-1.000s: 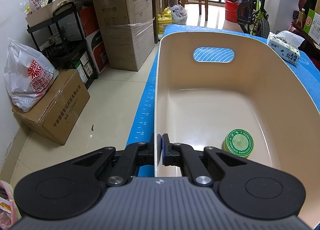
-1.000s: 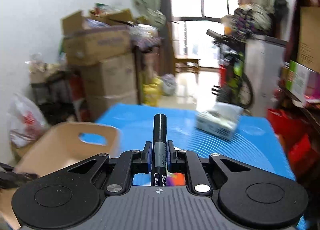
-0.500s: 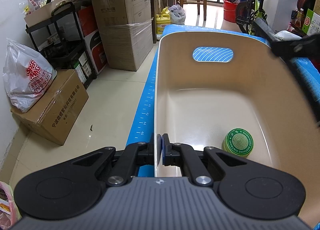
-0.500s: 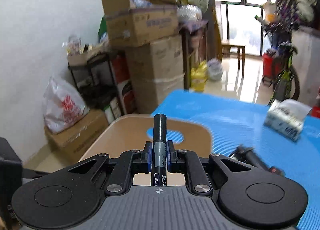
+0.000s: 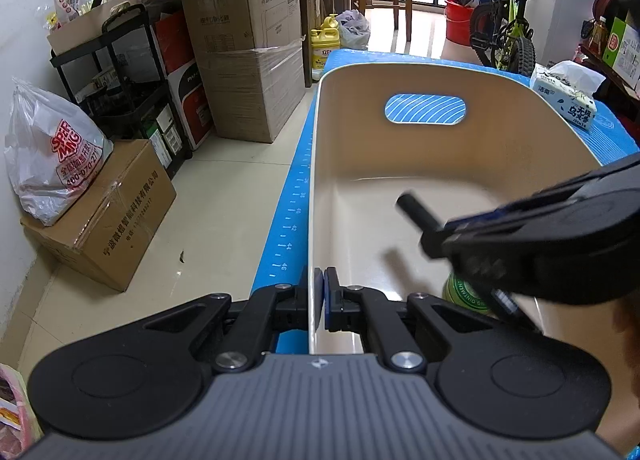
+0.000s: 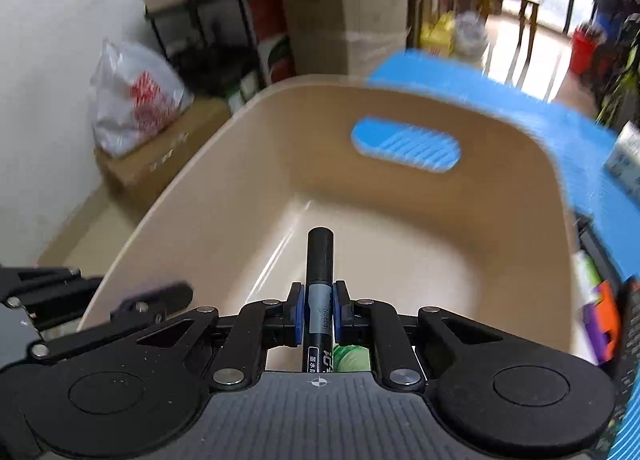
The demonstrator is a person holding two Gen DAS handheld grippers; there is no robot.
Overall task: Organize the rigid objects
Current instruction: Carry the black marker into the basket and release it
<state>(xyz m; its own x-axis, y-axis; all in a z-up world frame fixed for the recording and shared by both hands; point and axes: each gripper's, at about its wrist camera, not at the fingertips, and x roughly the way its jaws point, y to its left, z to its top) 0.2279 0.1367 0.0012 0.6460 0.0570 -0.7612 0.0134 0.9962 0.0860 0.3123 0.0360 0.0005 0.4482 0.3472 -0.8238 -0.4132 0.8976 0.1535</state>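
The left gripper (image 5: pixel 319 296) is clamping the near rim of the beige bin (image 5: pixel 440 163). The right gripper (image 6: pixel 319 310) is gripping a black marker (image 6: pixel 319 280) over the bin's interior, above a green tin (image 5: pixel 460 292) lying on its floor.

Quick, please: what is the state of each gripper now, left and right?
Left gripper: closed on the bin wall.
Right gripper: closed, holding a marker over the bin.

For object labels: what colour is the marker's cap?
Black, clearest in the right wrist view: marker.
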